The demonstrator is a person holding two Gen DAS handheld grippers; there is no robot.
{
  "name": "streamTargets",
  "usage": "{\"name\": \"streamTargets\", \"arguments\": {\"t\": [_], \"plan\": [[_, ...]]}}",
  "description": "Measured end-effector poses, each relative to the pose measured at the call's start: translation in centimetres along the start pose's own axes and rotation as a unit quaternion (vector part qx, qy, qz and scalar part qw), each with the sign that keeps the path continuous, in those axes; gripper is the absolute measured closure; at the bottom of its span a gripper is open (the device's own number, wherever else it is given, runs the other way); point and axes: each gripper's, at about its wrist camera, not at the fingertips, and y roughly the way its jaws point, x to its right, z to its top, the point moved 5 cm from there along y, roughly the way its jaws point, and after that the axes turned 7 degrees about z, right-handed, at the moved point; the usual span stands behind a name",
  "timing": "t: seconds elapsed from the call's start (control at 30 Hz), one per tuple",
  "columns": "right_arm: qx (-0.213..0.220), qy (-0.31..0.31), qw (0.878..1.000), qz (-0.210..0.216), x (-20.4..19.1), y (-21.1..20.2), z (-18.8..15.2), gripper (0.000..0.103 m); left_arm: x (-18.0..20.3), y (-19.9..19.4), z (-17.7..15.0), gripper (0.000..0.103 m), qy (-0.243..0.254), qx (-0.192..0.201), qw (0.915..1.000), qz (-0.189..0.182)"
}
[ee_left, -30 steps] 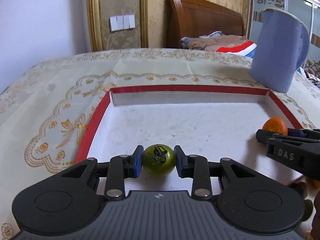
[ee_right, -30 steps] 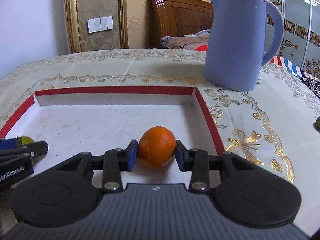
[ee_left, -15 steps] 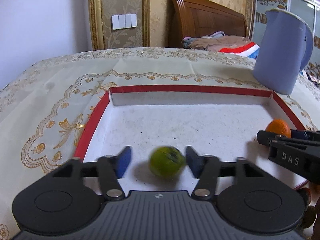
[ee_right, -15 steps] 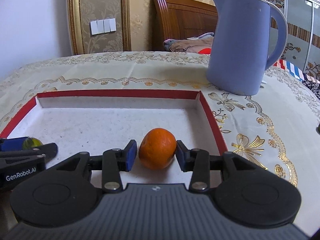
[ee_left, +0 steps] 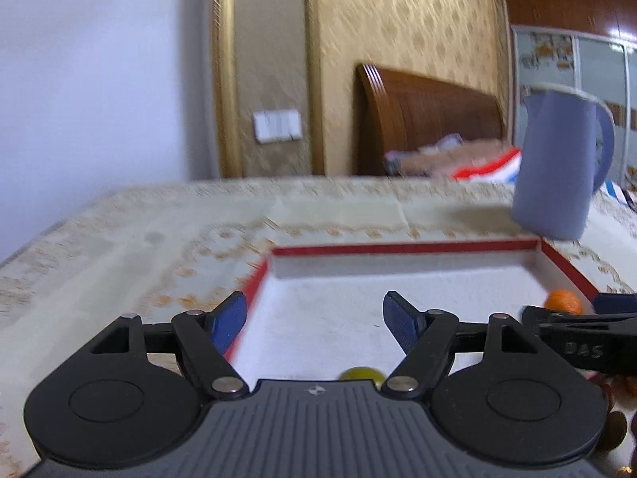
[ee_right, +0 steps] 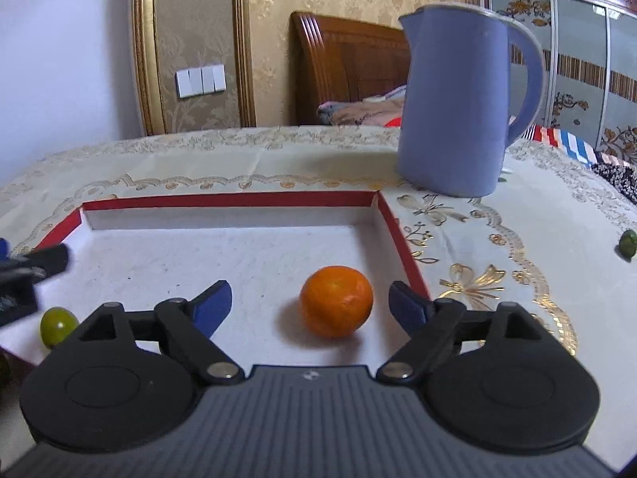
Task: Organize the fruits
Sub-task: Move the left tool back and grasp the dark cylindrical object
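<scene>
A shallow white tray with a red rim (ee_right: pixel 402 239) (ee_left: pixel 398 247) lies on the tablecloth. An orange (ee_right: pixel 336 301) (ee_left: pixel 563 301) rests on the tray floor near its right wall, between the opening jaws of my right gripper (ee_right: pixel 310 302), untouched by either pad. A small green fruit (ee_right: pixel 57 324) lies at the tray's near left. In the left wrist view the green fruit (ee_left: pixel 361 373) peeks out just above the gripper body, behind the fingertips. My left gripper (ee_left: pixel 314 318) has its jaws opening, with nothing between them.
A tall blue kettle (ee_right: pixel 466 99) (ee_left: pixel 561 163) stands beyond the tray's far right corner. Another green fruit (ee_right: pixel 628 243) lies on the cloth at the far right. Dark round items (ee_left: pixel 615 426) sit at the lower right. A wooden headboard and wall rise behind the table.
Both grippers let go of their fruits. The left jaws spread, rose and drew back, leaving the green fruit on the tray; the right jaws spread around the orange, which stays put.
</scene>
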Motion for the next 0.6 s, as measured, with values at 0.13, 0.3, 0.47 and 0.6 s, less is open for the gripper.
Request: {"name": "streamTargets", "arguments": {"t": [0.13, 0.3, 0.47, 0.6], "plan": [[0.040, 0.026, 0.999, 0.013, 0.9, -2.8, -0.7, 0.009, -3.0, -2.5, -0.9, 0.027, -0.019, 0.000, 0.9998, 0.001], [0.068, 0.033, 0.996, 0.036, 1.2, -5.8, -1.3, 0.008, -6.1, -4.6, -2.5, 0.027, -0.029, -0.015, 0.9995, 0.000], [0.060, 0.022, 0.997, 0.045, 1.0, -8.1, -3.1, 0.007, -7.9, -5.3, -4.9, 0.026, -0.043, -0.056, 0.9975, -0.007], [0.058, 0.021, 0.997, 0.043, 1.7, -9.8, -4.8, 0.007, -8.2, -5.5, -5.7, 0.026, -0.052, -0.073, 0.9956, -0.026]]}}
